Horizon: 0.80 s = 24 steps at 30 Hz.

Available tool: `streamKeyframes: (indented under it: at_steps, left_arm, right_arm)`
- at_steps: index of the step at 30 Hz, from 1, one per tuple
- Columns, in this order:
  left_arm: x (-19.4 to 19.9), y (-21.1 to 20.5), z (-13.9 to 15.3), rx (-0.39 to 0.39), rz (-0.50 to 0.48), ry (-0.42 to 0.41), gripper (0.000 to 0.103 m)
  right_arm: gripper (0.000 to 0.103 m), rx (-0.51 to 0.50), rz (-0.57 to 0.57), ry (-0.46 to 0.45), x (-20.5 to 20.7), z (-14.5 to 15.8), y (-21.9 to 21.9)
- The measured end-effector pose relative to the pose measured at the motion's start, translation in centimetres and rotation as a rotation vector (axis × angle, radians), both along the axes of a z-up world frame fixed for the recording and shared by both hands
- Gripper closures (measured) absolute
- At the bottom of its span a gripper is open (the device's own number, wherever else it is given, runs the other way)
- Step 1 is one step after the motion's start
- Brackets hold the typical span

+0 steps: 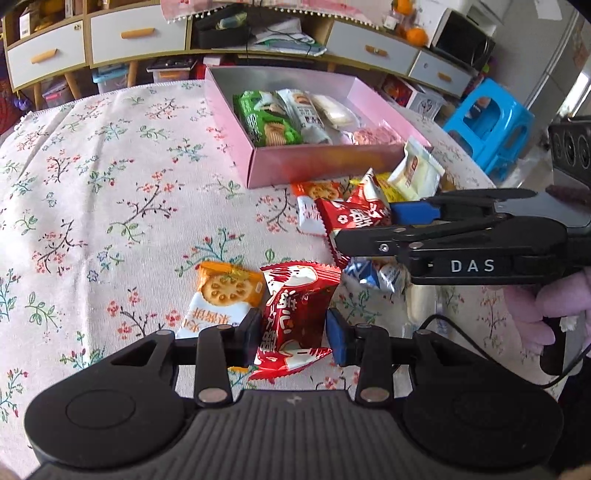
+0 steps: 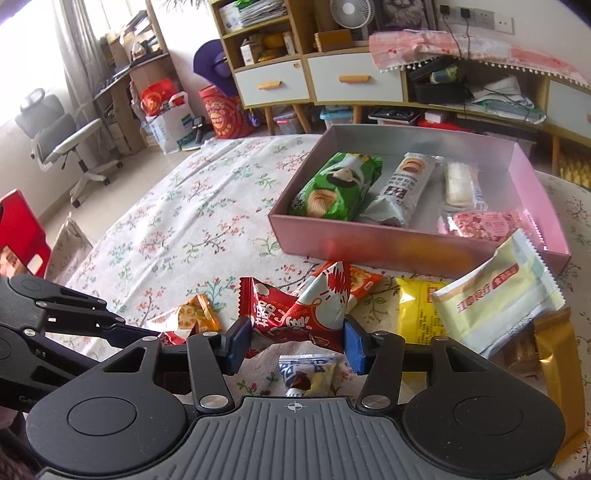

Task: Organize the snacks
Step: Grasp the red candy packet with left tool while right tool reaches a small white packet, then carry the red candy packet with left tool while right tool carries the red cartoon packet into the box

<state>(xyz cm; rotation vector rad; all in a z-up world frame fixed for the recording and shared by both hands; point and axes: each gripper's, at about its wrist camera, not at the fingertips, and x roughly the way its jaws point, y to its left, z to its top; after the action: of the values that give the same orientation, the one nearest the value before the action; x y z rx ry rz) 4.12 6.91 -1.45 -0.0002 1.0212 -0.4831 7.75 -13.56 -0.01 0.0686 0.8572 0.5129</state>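
A crinkled red snack packet (image 1: pixel 295 314) is clamped in the left gripper (image 1: pixel 293 334); another red packet (image 2: pixel 295 314) is pinched in the right gripper (image 2: pixel 295 345). Both are seen near the pink box (image 1: pixel 321 162), which holds four snacks. Left of the box, bare floral tablecloth (image 1: pixel 110 184) is seen.

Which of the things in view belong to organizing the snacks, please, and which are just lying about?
Belongs to the job:
- pink box
- red snack packet in the left gripper
- red packet in the right gripper
- loose packets beside the box

Lying about:
- blue stool
- office chair
- desk fan
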Motion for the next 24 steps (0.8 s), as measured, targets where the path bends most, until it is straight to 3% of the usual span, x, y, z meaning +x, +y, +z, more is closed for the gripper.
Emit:
streamKeyframes:
  at_steps: [24]
  left_arm:
    - [4.5, -3.2, 2.9, -0.098, 0.116, -0.083, 0.068]
  right_arm:
    - [0.051, 0.085, -0.229, 0.038, 3.3, 2.4, -6.3]
